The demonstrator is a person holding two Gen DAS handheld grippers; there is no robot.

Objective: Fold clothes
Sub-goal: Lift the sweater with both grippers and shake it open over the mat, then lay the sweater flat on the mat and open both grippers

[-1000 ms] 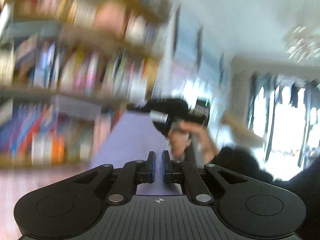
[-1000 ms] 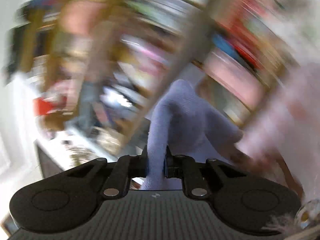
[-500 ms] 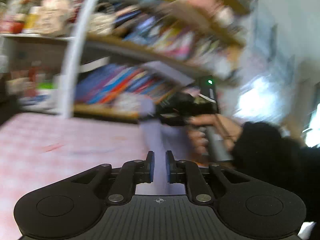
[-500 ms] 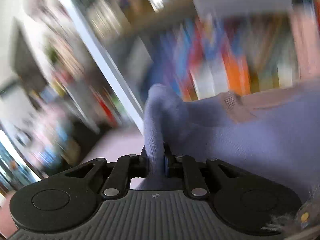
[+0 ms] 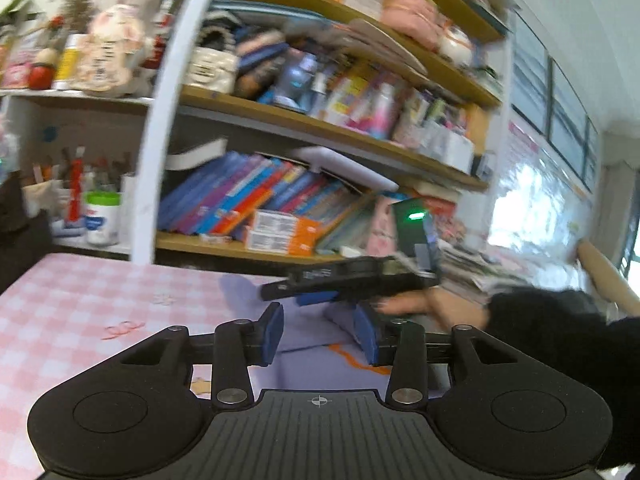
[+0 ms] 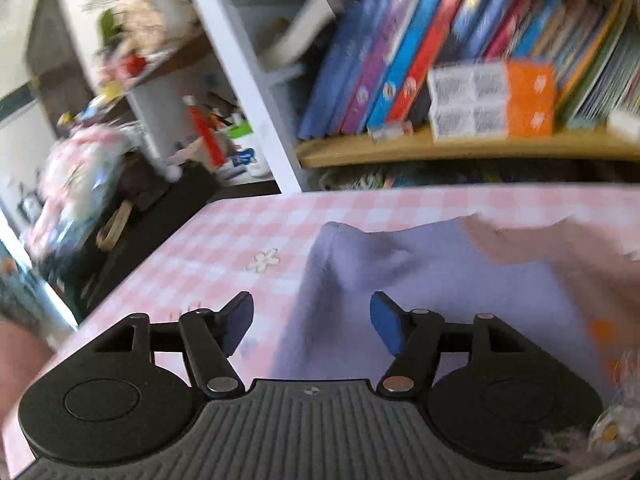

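A lavender garment [image 6: 420,280] lies on the pink checked tablecloth [image 6: 256,224], with a pinkish-brown band along its far edge and an orange print at the right. My right gripper [image 6: 312,320] hovers open just above its left edge, nothing between the fingers. In the left wrist view the same garment [image 5: 304,340] lies below my left gripper [image 5: 319,334], which is open and empty. The right gripper [image 5: 344,280], held by a hand in a black sleeve, shows just beyond it over the cloth.
A bookshelf [image 5: 320,128] crammed with books and boxes stands right behind the table's far edge. A white post [image 5: 160,132] rises at the table's back left. A dark bag [image 6: 132,216] sits off the table's left side.
Both grippers came down from up in the air to the table and opened, letting go of the lavender garment, which now lies on the cloth.
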